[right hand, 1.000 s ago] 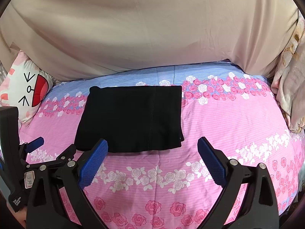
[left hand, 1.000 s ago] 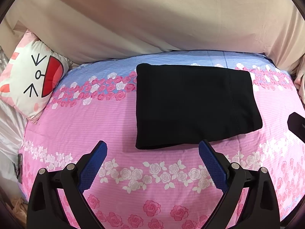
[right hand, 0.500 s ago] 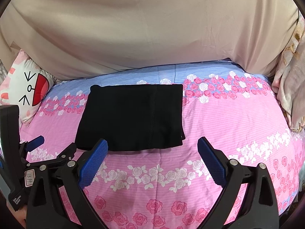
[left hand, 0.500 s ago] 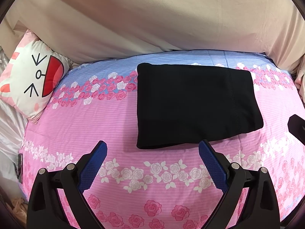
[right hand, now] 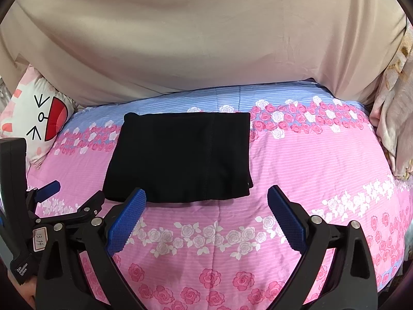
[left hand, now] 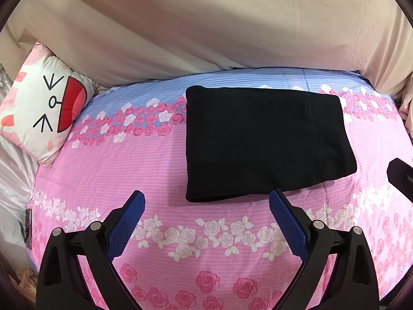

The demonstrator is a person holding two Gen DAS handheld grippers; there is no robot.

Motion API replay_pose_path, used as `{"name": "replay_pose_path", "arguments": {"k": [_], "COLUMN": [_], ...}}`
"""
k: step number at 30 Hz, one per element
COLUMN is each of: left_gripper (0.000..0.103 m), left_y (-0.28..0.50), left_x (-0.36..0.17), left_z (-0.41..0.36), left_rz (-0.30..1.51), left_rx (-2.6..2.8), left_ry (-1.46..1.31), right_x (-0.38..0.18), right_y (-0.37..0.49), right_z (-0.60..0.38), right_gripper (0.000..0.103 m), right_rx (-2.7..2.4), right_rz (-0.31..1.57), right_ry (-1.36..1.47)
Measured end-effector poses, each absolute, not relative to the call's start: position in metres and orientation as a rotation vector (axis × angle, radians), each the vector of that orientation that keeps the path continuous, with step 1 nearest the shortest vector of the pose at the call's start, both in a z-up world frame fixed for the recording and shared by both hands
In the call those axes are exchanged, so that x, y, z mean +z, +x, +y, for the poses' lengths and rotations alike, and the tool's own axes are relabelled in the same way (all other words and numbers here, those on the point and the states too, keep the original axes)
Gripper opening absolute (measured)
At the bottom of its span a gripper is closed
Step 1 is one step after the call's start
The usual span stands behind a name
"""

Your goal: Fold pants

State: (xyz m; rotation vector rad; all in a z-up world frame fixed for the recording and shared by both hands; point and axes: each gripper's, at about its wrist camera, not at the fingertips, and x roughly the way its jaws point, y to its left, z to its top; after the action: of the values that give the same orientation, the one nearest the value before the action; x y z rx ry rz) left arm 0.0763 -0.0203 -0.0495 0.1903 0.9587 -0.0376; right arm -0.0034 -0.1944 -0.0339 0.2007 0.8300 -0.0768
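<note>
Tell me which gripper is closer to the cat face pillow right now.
Left. The left gripper hovers open on the cat pillow side of the folded black pants; the right gripper sits farther over, beyond the left one.

Beige drape point(left hand: 206, 25), perhaps a wall covering.

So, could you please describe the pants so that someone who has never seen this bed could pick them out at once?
Start from the bed with the pink and blue rose-print sheet in front of the beige cloth. Near its middle lie the pants, folded into a flat rectangle. They are the only plain black thing on the sheet, well apart from the white cartoon-face pillow at the left edge.
</note>
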Motion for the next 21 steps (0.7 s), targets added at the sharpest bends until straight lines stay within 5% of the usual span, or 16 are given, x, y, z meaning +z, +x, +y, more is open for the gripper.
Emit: {"name": "replay_pose_path", "arguments": {"k": [21], "left_gripper": [0.095], "left_y": [0.0781], "left_x": [-0.0519], "left_z": [-0.0145], "left_rz": [0.968], "left_rx": [-0.043], "left_ry": [0.195], "right_x": [-0.0371], "right_y": [-0.0035], "right_z": [-0.1927], "right_gripper": [0.093], "right_rx": [-0.081], "right_rz": [0.838], "right_ry": [0.205]}}
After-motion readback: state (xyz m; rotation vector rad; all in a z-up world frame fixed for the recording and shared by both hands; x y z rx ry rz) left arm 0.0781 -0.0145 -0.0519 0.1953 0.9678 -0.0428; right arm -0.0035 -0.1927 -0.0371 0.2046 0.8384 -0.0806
